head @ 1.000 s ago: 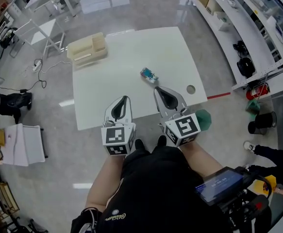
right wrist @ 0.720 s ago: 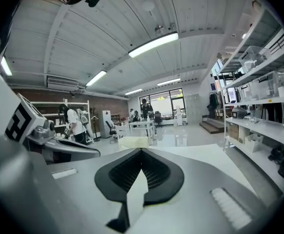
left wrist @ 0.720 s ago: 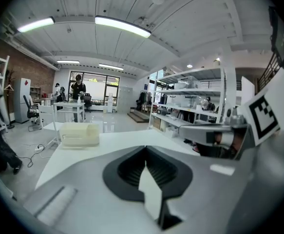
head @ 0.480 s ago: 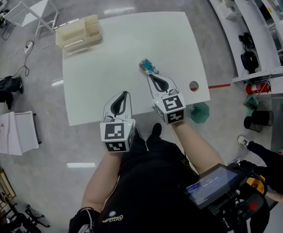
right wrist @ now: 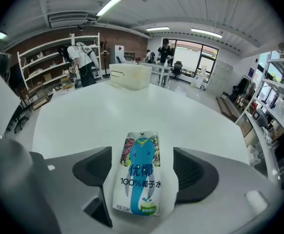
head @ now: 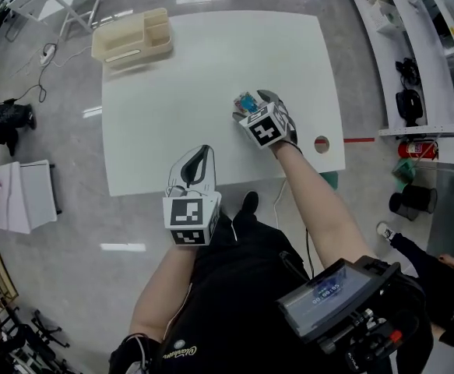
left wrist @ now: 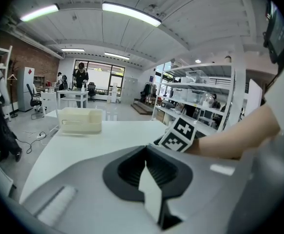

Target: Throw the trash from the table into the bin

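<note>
A small drink carton (right wrist: 141, 191) with a blue elephant print lies flat on the white table (head: 172, 107). My right gripper (right wrist: 142, 165) is lowered over it, jaws opening, with the carton between the two dark pads (right wrist: 90, 172) and not pressed by them. From the head view, the right gripper (head: 256, 104) covers most of the carton (head: 247, 100) near the table's right side. My left gripper (head: 200, 153) hovers over the table's near edge, jaws together and empty. The left gripper view shows its shut jaws (left wrist: 146, 152).
A beige desk organizer (head: 131, 36) stands at the table's far left corner. A round cable hole (head: 322, 143) is near the right front corner, and a sliver of a green bin (head: 332, 179) shows below that edge. Shelving runs along the right wall.
My right gripper went forward and down from the table's near edge to the carton, and its jaws opened around it. The left gripper sank slightly and stayed shut.
</note>
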Demonstrator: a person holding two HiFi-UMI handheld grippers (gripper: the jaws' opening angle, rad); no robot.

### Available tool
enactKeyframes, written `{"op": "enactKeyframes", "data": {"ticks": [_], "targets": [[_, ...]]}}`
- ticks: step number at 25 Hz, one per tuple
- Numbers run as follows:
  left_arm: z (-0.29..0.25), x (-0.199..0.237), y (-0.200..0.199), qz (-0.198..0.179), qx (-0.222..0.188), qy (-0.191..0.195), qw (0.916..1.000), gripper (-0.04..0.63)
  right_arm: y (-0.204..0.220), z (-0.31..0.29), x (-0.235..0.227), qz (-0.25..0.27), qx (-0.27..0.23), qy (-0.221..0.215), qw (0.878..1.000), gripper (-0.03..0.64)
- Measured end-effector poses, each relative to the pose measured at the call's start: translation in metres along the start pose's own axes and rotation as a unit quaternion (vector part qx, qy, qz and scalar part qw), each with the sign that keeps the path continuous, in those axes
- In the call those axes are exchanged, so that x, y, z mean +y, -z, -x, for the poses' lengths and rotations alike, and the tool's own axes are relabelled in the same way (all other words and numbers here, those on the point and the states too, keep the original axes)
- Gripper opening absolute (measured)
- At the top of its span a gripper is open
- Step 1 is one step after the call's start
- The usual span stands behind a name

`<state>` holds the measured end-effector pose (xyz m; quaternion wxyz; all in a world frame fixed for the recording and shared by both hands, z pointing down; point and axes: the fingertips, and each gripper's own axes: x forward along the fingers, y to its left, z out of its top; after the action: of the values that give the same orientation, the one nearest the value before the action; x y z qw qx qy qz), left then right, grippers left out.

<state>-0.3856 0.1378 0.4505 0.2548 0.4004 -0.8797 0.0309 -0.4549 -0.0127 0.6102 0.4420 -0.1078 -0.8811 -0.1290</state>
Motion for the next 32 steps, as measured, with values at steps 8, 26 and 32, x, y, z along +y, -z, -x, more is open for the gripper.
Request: {"op": "enactKeyframes", "data": {"ticks": [8, 26, 32], "targets": [[-0.001, 0.006, 0.004, 0.006, 0.0, -0.004, 1.0, 0.008, 0.013, -0.013, 0.004, -0.003, 0.016, -0.02, 1.0, 0.259], [0.019, -0.002, -0.03, -0.024, -0.037, 0.027, 0.9987, 0.008, -0.095, 0.19, 0.008, -0.05, -0.262, 0.071, 0.961, 0.253], [0.023, -0.012, -0.042, -0.039, -0.053, 0.055, 0.9963, 0.008, -0.081, 0.249, 0.023, -0.109, -0.306, 0.095, 0.941, 0.252]]}}
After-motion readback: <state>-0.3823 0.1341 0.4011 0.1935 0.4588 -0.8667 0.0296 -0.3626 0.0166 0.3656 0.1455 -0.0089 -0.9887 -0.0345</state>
